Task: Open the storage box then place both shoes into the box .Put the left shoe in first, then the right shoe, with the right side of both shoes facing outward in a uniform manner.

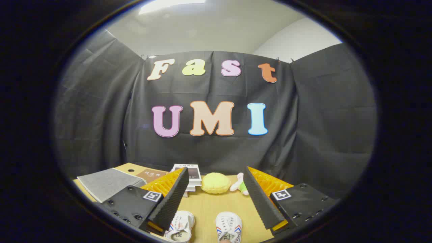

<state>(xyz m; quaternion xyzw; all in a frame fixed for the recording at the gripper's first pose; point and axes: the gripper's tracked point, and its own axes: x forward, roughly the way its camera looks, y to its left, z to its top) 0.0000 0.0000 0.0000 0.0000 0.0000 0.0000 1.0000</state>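
Observation:
Two small white shoes with laces stand side by side on the wooden table (209,209), toes pointing away from me. One shoe (181,226) lies close to the left finger; the other shoe (229,226), with red and blue stripes on its sides, sits nearer the right finger. My gripper (216,199) is open, held above the table with its fingers wide apart, and the shoes lie low between the fingers. Nothing is held between them.
Beyond the fingers, at the table's far edge, lie a yellow round plush (216,183), a small white plush toy (239,184), a stack of books (189,175), a brown book (151,175) and a grey cloth (108,184). The black cloth wall rises behind.

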